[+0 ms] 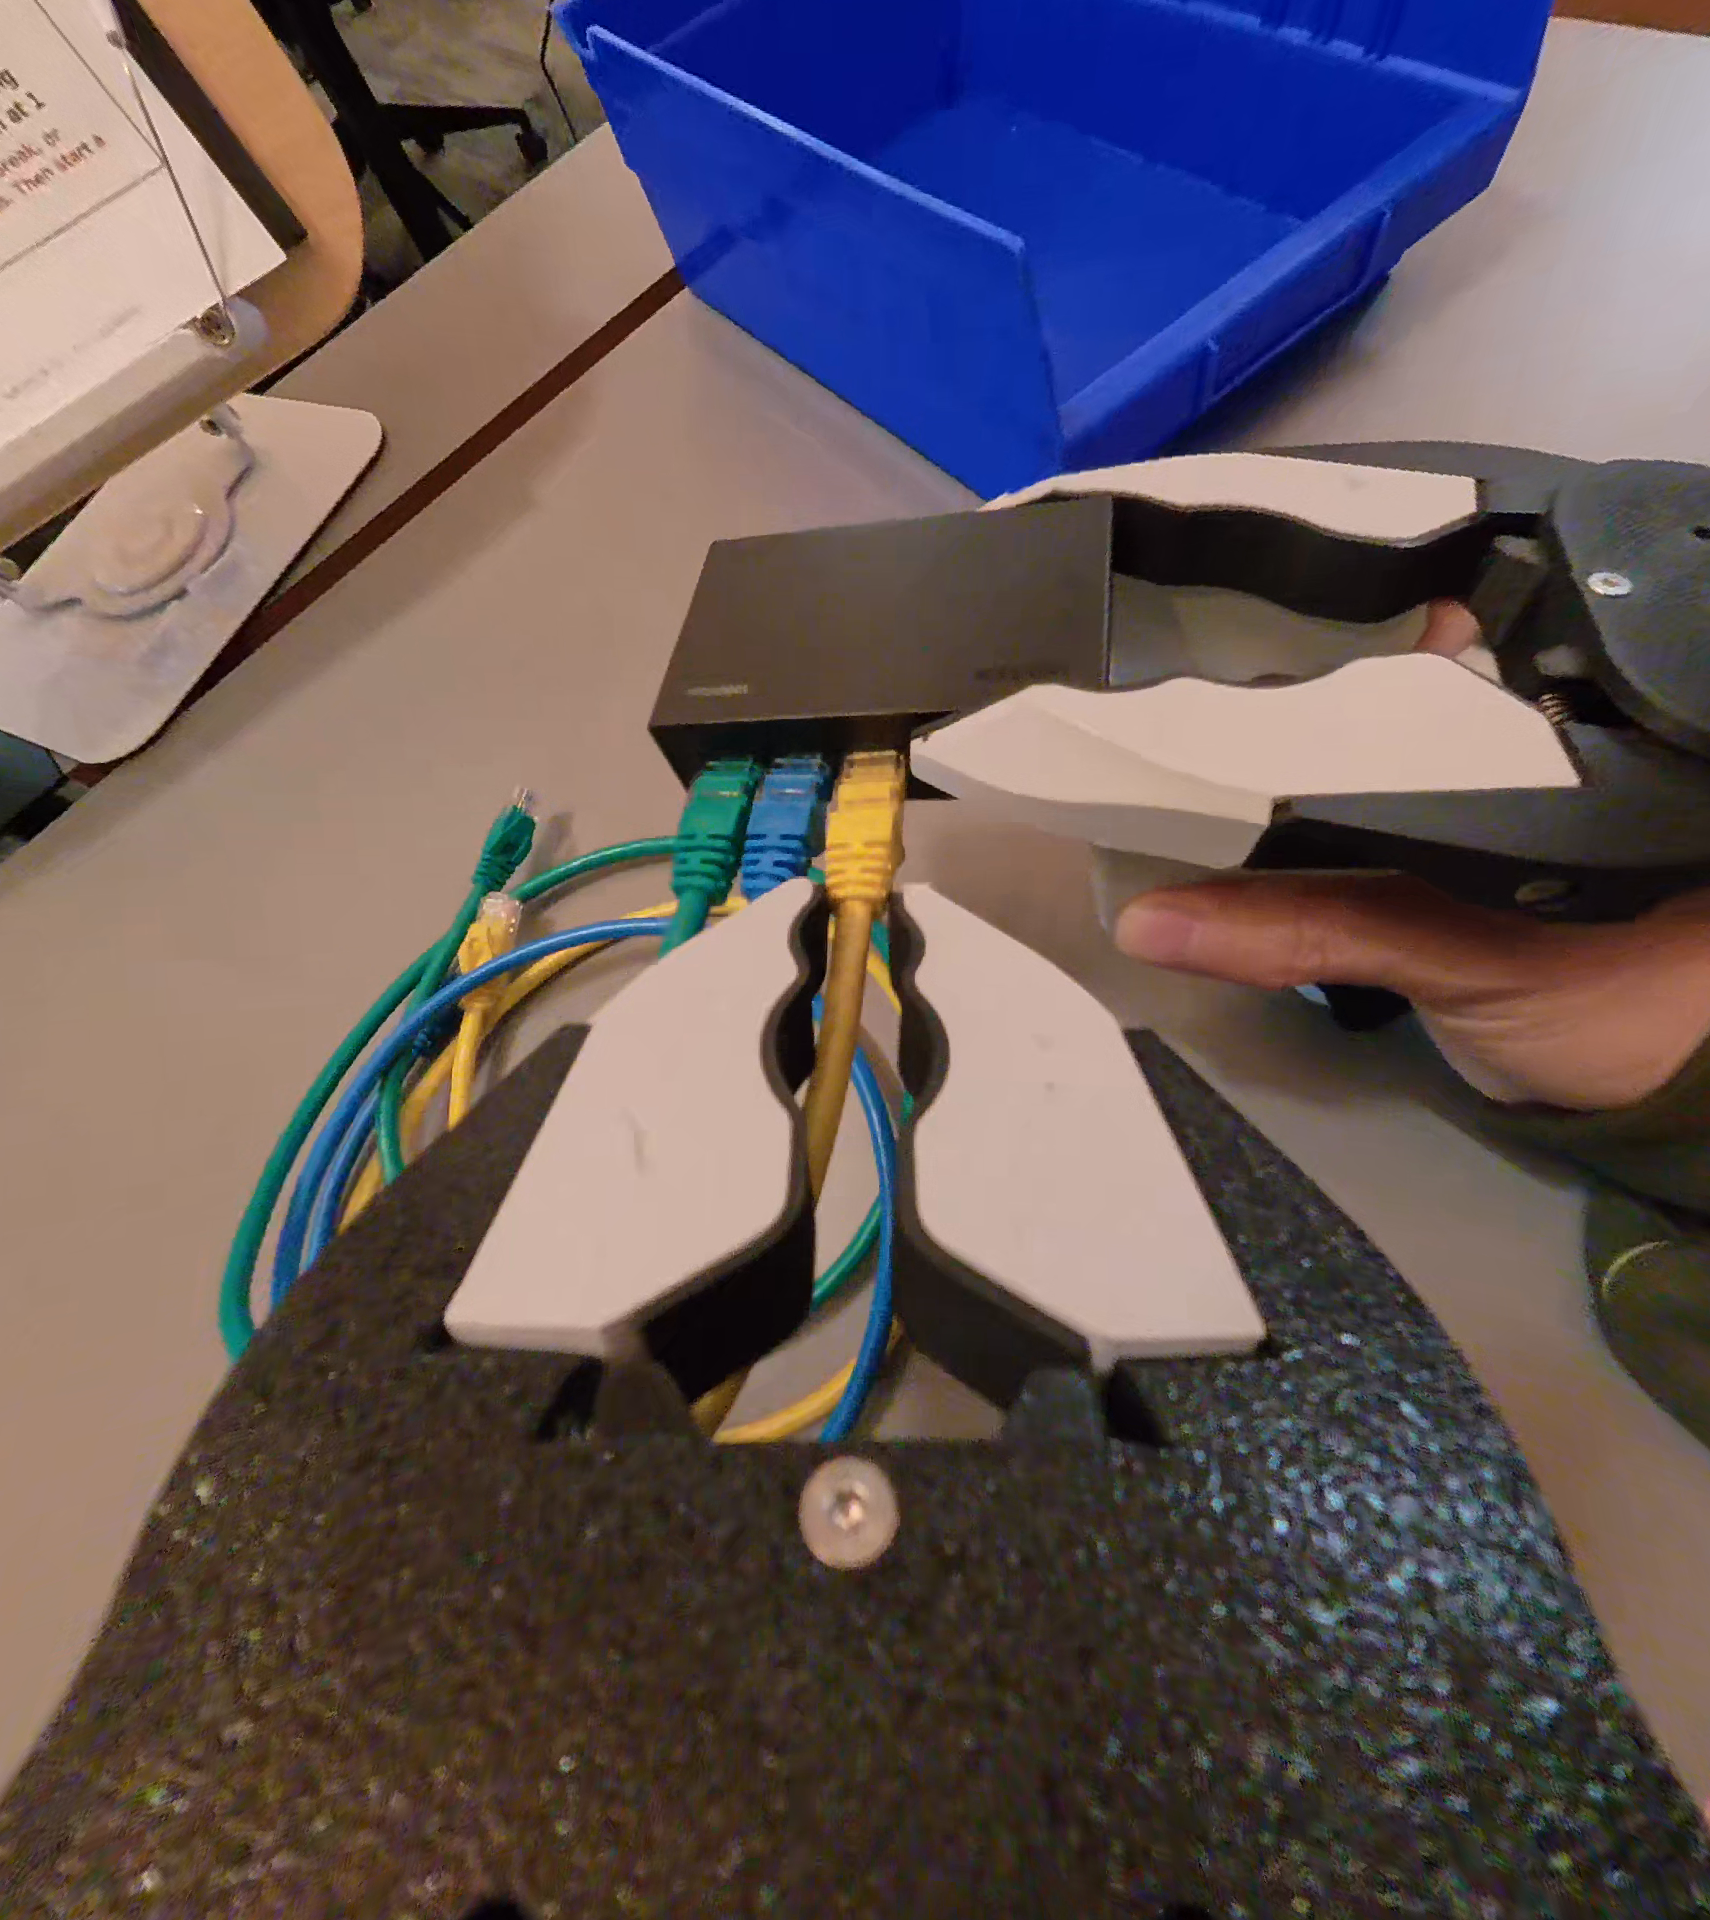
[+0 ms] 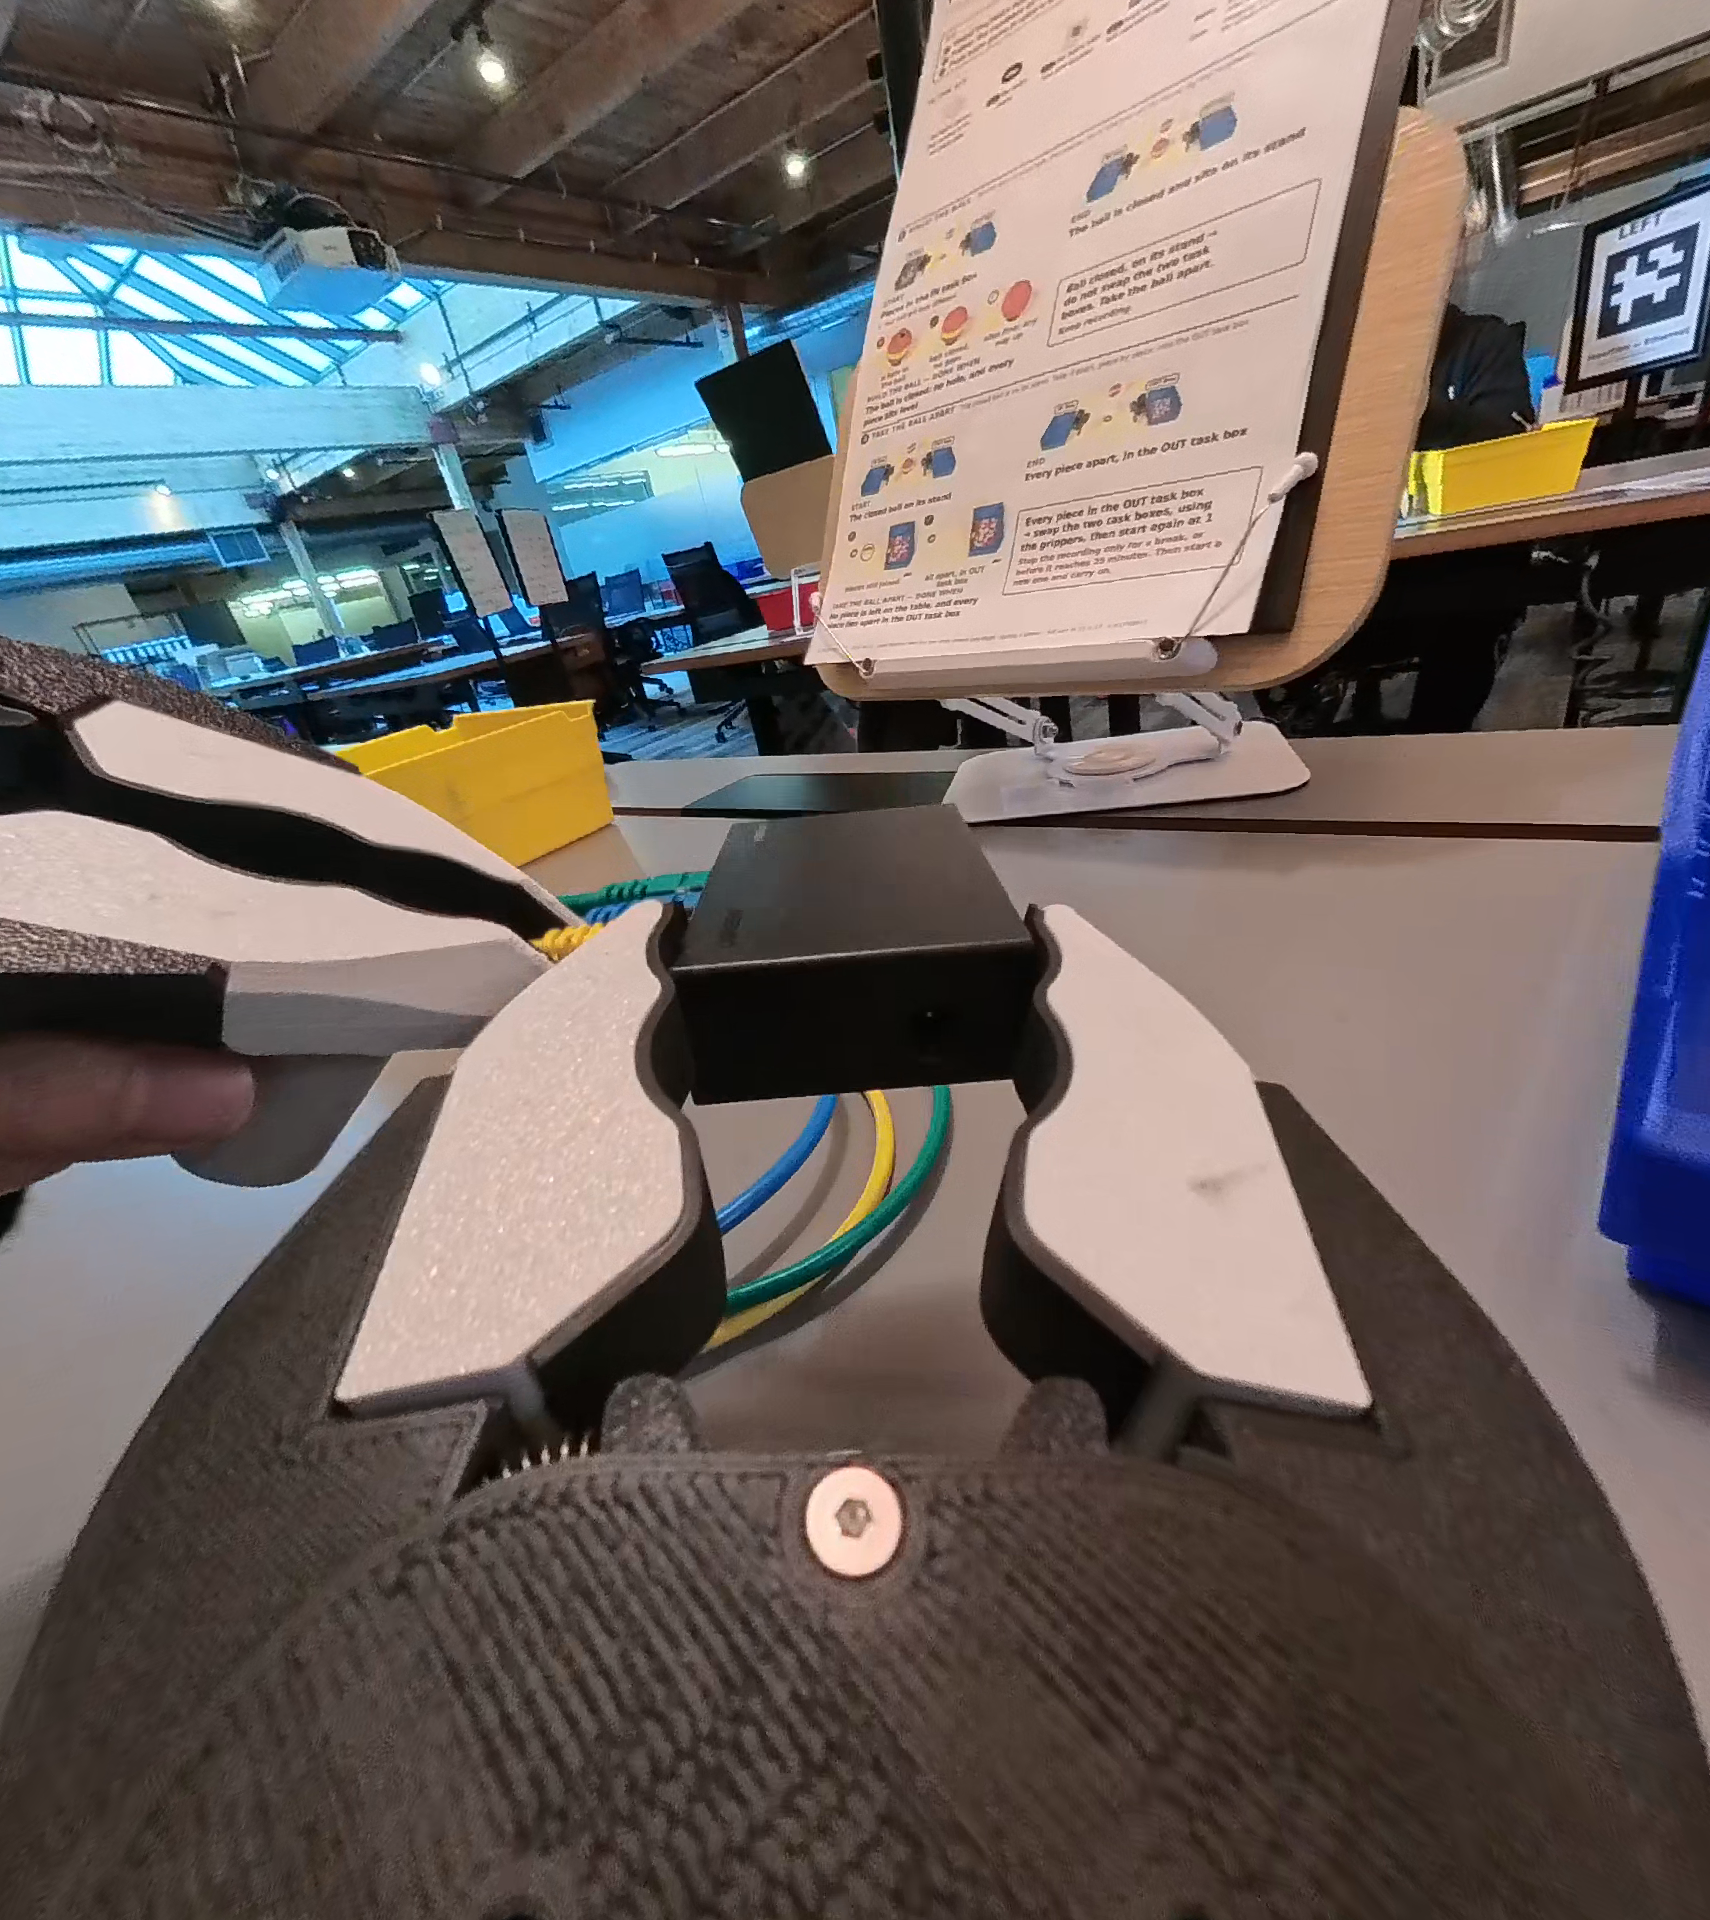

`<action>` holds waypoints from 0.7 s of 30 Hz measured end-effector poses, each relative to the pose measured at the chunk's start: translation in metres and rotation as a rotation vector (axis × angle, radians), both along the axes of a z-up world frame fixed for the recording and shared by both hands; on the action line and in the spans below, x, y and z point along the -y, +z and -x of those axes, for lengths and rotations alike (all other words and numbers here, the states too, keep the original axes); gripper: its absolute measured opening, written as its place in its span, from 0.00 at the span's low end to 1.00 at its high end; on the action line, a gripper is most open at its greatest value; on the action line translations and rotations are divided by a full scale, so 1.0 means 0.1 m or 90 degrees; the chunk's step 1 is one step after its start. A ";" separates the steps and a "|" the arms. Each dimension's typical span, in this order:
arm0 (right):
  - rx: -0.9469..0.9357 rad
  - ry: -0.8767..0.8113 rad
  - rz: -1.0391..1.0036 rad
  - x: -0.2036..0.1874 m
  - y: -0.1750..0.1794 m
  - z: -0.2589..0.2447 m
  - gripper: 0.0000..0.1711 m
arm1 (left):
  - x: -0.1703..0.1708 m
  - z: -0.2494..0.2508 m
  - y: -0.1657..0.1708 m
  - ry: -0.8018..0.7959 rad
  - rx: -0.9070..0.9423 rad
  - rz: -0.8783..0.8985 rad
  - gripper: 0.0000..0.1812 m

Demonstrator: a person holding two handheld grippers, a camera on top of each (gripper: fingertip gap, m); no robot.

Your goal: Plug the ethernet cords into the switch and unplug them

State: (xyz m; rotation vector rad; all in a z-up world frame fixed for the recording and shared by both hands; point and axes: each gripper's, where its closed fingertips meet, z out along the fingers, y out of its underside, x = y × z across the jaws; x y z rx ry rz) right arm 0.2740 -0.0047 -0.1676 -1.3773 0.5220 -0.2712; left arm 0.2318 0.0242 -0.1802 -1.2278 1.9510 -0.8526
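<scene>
A black switch [image 1: 882, 613] is gripped at its sides by my right gripper [image 1: 965, 623], which is shut on it; in the right wrist view the switch [image 2: 851, 935] sits between the fingers of that gripper [image 2: 846, 914] and looks raised a little off the table. Green [image 1: 716, 821], blue [image 1: 778, 821] and yellow [image 1: 866, 821] plugs sit side by side in its front ports. My left gripper [image 1: 856, 899] is closed around the yellow cord [image 1: 840, 997] just behind its plug. It also shows in the right wrist view [image 2: 550, 935].
The cords coil on the grey table [image 1: 207, 1039], with loose green [image 1: 508, 831] and yellow [image 1: 498, 925] plug ends at the left. A blue bin [image 1: 1038, 208] stands behind the switch. A paper stand [image 1: 155, 582] is at the back left. A yellow bin [image 2: 498, 769] stands farther off.
</scene>
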 end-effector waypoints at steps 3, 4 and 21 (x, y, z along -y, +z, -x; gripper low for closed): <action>0.012 0.005 0.010 -0.03 0.00 0.03 0.36 | -0.02 0.04 -0.02 0.015 -0.018 0.001 0.06; 0.017 0.006 0.015 -0.04 0.00 0.04 0.36 | -0.03 0.05 -0.03 0.020 -0.025 0.002 0.06; -0.032 0.044 -0.030 -0.01 0.01 0.01 0.36 | -0.03 -0.08 0.16 -0.012 0.130 -0.155 0.05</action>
